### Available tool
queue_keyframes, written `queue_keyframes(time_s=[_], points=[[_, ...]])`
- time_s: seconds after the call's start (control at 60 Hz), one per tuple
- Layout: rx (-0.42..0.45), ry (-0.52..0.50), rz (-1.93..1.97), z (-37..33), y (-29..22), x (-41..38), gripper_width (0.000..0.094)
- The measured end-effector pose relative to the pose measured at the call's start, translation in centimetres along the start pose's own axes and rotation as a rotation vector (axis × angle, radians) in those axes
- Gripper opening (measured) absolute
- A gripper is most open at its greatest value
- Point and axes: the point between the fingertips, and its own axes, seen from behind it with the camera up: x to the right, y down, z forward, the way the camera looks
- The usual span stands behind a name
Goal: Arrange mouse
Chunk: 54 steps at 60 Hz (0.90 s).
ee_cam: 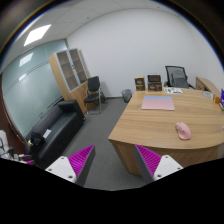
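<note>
A pink mouse [183,130] lies on a large wooden desk [150,125], near its front right part. A pink mouse mat [158,102] lies flat on the desk further back. My gripper [113,160] is held high and well back from the desk, with its magenta pads [78,159] wide apart and nothing between them. The desk's near corner and the grey floor show between the fingers.
A black sofa [52,129] stands along the glass wall at the left. A wooden cabinet [72,78] and a chair [94,93] stand at the back. An office chair [177,76] sits behind the desk. Small items lie on the desk's far side.
</note>
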Motion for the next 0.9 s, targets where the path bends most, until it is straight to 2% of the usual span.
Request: queue_keyframes(time_s=[0.117,0.45,0.533,0.667,0.9], points=[[0.03,0.095,0.012,2.6,-0.6,1.0,0.0817],[0.053,0.325,0.069,2.2,0.9,15.3,0.0819],[0.076,0.352,0.052,2.8,0.6,19.0,0.0821],[0.179,0.354,0.012,5.4,-1.1,24.0,0.0819],[0.122,0.348,-0.039,11.5,0.1,32.1,0.0815]])
